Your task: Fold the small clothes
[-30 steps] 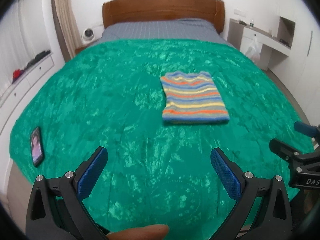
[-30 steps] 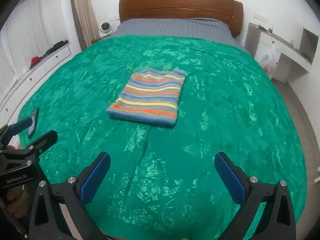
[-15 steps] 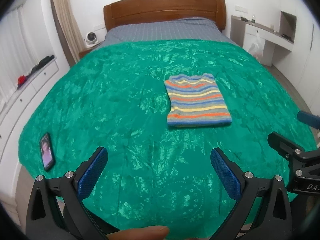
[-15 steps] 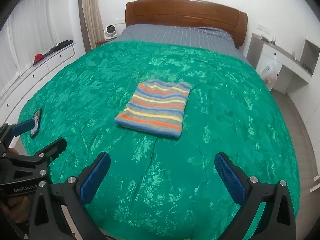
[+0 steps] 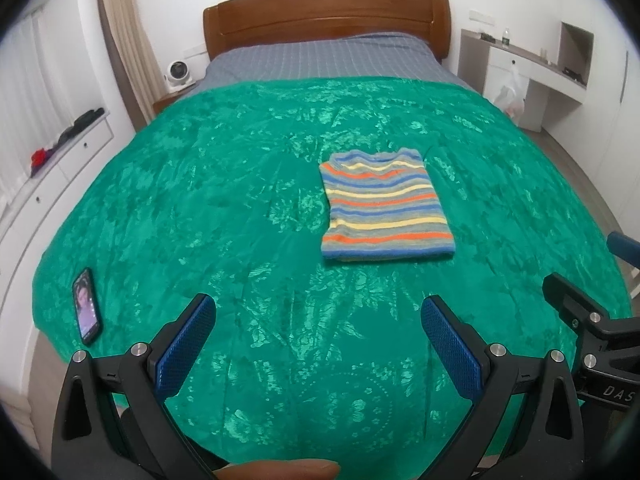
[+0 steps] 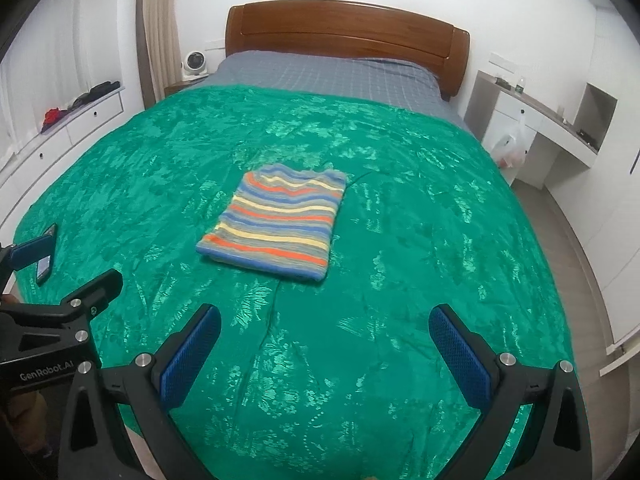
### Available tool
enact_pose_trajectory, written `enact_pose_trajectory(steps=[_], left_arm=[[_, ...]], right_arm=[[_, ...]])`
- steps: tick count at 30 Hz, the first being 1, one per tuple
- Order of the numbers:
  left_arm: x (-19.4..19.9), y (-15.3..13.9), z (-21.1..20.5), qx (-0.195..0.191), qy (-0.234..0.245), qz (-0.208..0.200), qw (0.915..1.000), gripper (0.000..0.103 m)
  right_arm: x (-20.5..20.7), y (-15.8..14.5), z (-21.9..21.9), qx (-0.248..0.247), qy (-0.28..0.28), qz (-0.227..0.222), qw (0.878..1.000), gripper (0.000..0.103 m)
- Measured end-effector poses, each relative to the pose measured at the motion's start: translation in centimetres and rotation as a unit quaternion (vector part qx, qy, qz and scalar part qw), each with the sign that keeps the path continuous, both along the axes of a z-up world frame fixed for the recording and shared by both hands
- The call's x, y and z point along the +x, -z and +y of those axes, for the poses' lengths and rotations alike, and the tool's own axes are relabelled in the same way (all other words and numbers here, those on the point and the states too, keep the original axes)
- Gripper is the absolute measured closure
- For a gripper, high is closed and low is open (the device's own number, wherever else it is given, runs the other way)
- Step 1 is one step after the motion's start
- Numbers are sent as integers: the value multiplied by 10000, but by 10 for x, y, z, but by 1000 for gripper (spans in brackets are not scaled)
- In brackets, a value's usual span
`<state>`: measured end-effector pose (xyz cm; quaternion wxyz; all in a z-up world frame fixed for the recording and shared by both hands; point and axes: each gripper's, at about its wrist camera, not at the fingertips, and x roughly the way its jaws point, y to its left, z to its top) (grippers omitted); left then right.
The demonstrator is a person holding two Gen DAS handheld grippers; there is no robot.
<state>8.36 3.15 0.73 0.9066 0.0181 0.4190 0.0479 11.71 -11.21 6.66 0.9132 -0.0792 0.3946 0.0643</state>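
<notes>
A small striped sweater (image 5: 384, 206) in blue, orange, yellow and grey lies folded into a neat rectangle on the green bedspread (image 5: 240, 200); it also shows in the right wrist view (image 6: 280, 222). My left gripper (image 5: 318, 320) is open and empty, held back over the foot of the bed, well short of the sweater. My right gripper (image 6: 324, 330) is open and empty too, also near the foot of the bed. Each gripper shows at the edge of the other's view.
A phone (image 5: 85, 306) lies at the left edge of the bedspread. A wooden headboard (image 5: 324, 12) stands at the far end. White drawers (image 5: 60, 160) run along the left, a desk (image 5: 532, 72) with a plastic bag at the right.
Both grippers have drawn back and up from the bed, so the folded sweater looks farther away. The sweater has not moved. Both stay open.
</notes>
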Motion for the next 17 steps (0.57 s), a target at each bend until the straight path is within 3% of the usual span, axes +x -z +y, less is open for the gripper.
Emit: enact_pose_trajectory(steps=[5, 10, 17], left_arm=[[1, 1, 0, -9, 0, 15, 10000, 0], [0, 1, 5, -269, -63, -7, 9996, 0], [2, 7, 0, -1, -87, 24, 10000, 1]], right_arm=[[-1, 1, 1, -17, -9, 19, 10000, 1], [-2, 2, -2, -35, 34, 8, 10000, 1], [1, 5, -4, -5, 43, 64, 10000, 1]])
